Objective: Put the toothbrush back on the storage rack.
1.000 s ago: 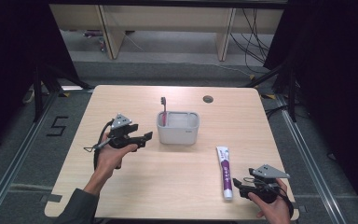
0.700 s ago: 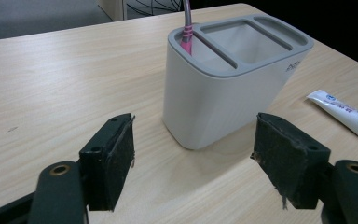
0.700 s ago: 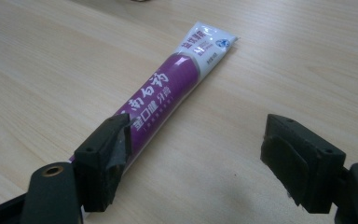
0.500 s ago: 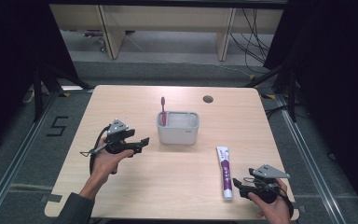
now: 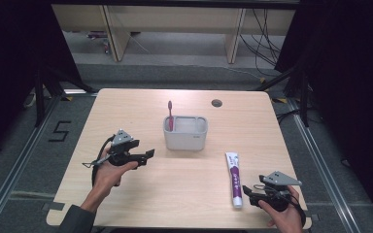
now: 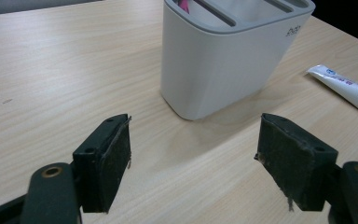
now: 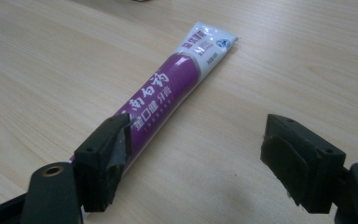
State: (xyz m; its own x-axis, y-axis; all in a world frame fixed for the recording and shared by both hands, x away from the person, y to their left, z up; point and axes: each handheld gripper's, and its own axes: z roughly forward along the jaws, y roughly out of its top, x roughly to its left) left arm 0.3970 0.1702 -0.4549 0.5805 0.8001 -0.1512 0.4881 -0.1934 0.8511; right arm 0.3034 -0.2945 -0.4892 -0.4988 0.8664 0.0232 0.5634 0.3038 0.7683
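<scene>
Pale wood grain runs across the table (image 5: 184, 194), and the work on it looks like tidying tooth-care things into a holder. At the left, the left gripper (image 5: 148, 154) hovers low over the near-left part of the table, aimed right toward the grey holder (image 5: 185, 138); its jaws have just been opening and now stand wide with nothing between them, as the left gripper view shows with only bare wood between the 2 pads. The holder stands upright near the table's middle, and 1 pink toothbrush (image 5: 170, 114) already stands in its left slot, head up. To the right and nearer, well apart from the holder, the toothpaste tube (image 5: 233, 178) lies flat, its white crimped end toward the holder and its other end toward the near edge. The right gripper (image 5: 246, 190) rests near the table's near-right corner, just beside the tube's near end; its jaws are wide too and grip nothing. In the right gripper view the tube (image 7: 168, 95) runs past the left pad (image 7: 116, 144) rather than between the pads — so closing from here would likely miss it or pinch only its edge, and the soft, smooth tube could skid away across the wood. A second risk, as I judge it: a tube gripped near 1 end may droop and catch the holder's rim, tipping the light holder and the brush.
</scene>
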